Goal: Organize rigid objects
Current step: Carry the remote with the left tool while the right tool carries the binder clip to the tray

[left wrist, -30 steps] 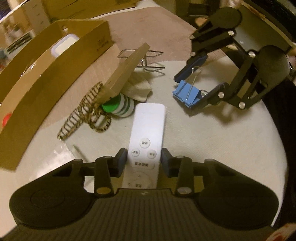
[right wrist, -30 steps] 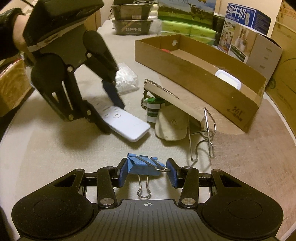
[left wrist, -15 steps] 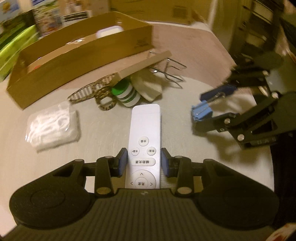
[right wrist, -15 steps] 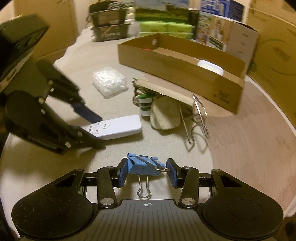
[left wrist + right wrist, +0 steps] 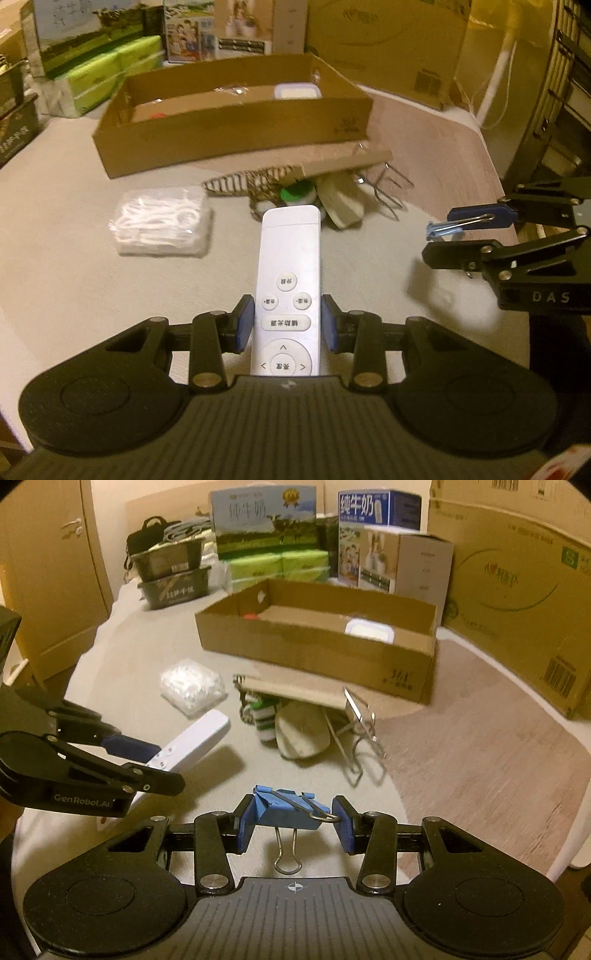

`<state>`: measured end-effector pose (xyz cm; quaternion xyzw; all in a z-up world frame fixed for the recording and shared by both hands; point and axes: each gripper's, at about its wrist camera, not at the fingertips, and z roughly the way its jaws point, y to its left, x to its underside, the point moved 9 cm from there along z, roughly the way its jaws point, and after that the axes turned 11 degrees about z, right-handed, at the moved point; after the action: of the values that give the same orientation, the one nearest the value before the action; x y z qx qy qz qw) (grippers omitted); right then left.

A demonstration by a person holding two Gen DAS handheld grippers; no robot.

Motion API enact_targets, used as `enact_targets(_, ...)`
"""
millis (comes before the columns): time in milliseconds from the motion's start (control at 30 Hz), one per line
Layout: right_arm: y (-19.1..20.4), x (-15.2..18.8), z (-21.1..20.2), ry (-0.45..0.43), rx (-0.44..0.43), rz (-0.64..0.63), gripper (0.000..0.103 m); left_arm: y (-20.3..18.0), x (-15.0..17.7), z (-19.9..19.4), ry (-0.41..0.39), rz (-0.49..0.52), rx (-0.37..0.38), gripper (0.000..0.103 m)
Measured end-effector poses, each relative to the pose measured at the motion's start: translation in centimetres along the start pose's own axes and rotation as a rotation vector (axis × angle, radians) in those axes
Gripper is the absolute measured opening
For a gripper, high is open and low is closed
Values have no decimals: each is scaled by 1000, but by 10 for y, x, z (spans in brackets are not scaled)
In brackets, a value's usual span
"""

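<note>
Left tongs clenched across the button end of a slim white plastic remote control, carried flat with its far end pointing at the shallow brown cardboard tray. Right tongs clamped on the folded body of a blue metal binder clip (wire handle hanging below the pads), held above the pale counter. Both items appear to be in transit to the tray, which already holds a white lidded container. To do this step well, each should probably clear the tray's near wall before descending, passing above the heap of loose items under a cardboard strip; keep the remote level, since the grip sits well behind its midpoint.
</note>
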<state>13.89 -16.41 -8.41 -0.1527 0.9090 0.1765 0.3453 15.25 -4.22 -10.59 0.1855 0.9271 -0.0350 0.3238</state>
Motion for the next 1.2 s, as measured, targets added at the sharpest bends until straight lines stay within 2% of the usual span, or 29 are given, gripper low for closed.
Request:
enact_targets(633,-4,-60,-12,-85,20,3,45,39,-54,-28,-102,-13,-70,34)
enact_targets(1200,-7,-159,31,-123,9,9,45,93,-132,-12,-140,-5,-100,34)
